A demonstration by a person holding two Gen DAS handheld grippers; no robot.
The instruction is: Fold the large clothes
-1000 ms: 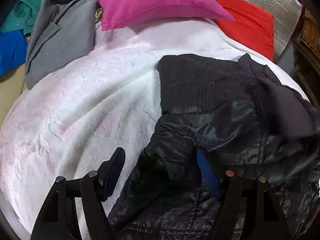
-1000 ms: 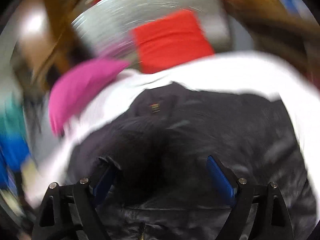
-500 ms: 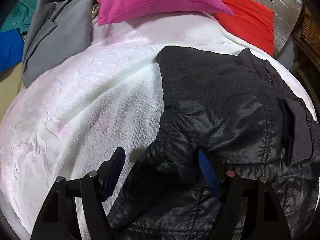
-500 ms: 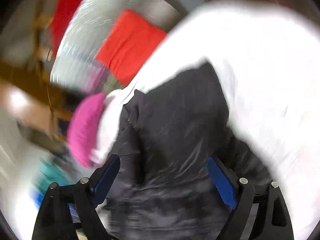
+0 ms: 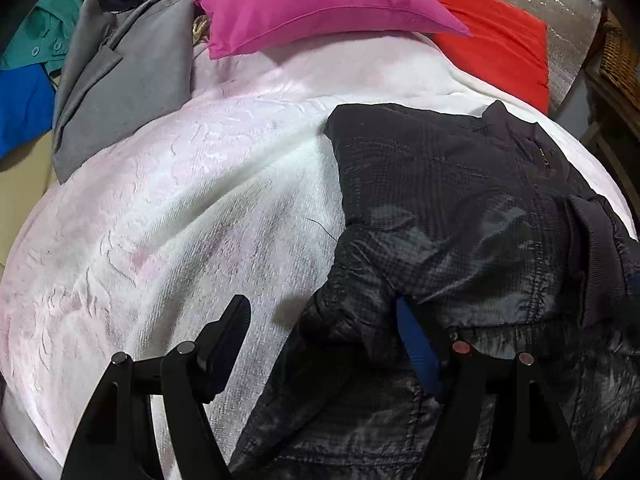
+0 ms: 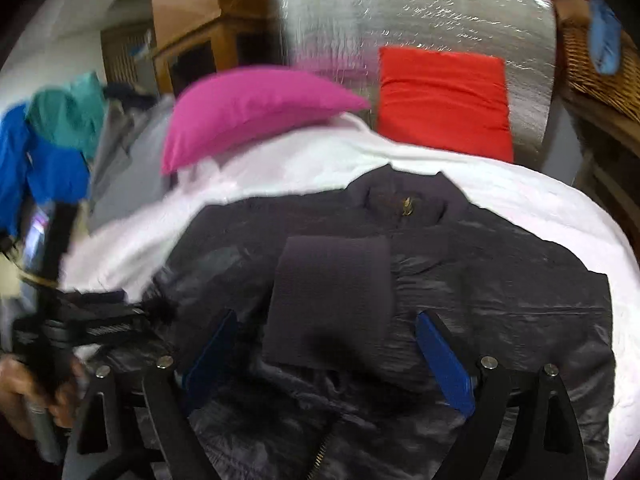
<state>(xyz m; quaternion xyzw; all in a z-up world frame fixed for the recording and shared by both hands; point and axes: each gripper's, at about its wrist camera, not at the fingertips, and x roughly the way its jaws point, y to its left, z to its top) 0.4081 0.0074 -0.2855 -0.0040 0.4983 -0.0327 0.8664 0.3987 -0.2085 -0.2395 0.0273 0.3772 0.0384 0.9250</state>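
A black quilted jacket [image 5: 460, 208] lies on its back on the white blanket [image 5: 180, 200], collar towards the pillows. Its sleeve is folded across the chest, and the ribbed cuff [image 6: 332, 296] lies flat there. My right gripper [image 6: 326, 320] hovers open just over that cuff, pads clear of it. My left gripper [image 5: 320, 340] stands open at the jacket's left edge. A bunched fold of the other sleeve [image 5: 352, 312] lies between its fingers, against the right pad, with the left pad over bare blanket. In the right wrist view the left gripper [image 6: 80, 328] shows at the left, held by a hand [image 6: 20, 380].
A pink pillow [image 5: 312, 4] and a red cushion [image 5: 496, 36] lean on a silver foil panel [image 6: 400, 12] at the bed's head. Grey [image 5: 128, 76], teal [image 5: 44, 28] and blue [image 5: 20, 108] garments lie at the left. A wicker basket [image 6: 600, 68] stands at the right.
The sleeve that hung raised at the jacket's right side now lies folded over the chest. The right wrist view rolled and swung back to level. The left gripper kept still.
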